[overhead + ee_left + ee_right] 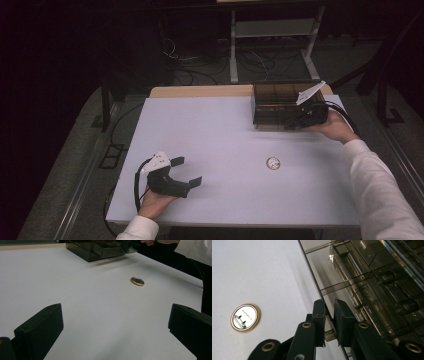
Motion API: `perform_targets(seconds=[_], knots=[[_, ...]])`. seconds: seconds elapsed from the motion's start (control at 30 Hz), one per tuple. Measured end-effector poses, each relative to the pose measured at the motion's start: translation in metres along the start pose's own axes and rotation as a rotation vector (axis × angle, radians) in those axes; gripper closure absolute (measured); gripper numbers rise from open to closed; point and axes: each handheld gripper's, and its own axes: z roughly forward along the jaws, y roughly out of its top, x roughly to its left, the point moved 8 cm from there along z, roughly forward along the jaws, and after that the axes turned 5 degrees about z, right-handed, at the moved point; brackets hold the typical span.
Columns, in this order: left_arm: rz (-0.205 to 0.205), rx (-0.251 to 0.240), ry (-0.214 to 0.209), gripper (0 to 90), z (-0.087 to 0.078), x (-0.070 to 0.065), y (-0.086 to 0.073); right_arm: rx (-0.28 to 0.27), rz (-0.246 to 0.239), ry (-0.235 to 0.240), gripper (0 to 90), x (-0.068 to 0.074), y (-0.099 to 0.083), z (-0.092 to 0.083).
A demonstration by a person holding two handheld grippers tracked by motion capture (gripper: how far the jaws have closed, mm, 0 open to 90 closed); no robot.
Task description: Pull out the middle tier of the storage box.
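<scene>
Overhead, white table [220, 130], dim cabled room | smoky box [280, 102] long side ran across table | right gripper [329, 315] clamped its wall | left gripper [187, 172] gaped, empty

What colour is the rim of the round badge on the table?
Gold, around a silvery back with a pin; the badge shows best in the right gripper view.

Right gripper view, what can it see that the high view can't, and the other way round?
The right gripper view shows the pin on the badge's back and the right gripper's jaws nearly shut on the edge of the smoky clear box. The high view shows the left gripper open on the table, both sleeves, and cables on the floor. Both show the badge, the box and the white table.
</scene>
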Motion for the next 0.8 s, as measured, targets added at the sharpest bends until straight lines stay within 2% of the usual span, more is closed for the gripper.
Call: perform_targets(seconds=[0.57,0.8], knots=[[0.0,0.002,0.001,0.0,0.0,0.0,0.0,0.044,-0.035,0.05,80.4,0.012,-0.006,0.0],[0.0,0.004,0.002,0.0,0.001,0.0,-0.001,0.04,-0.044,0.057,80.4,0.014,-0.01,0.0]])
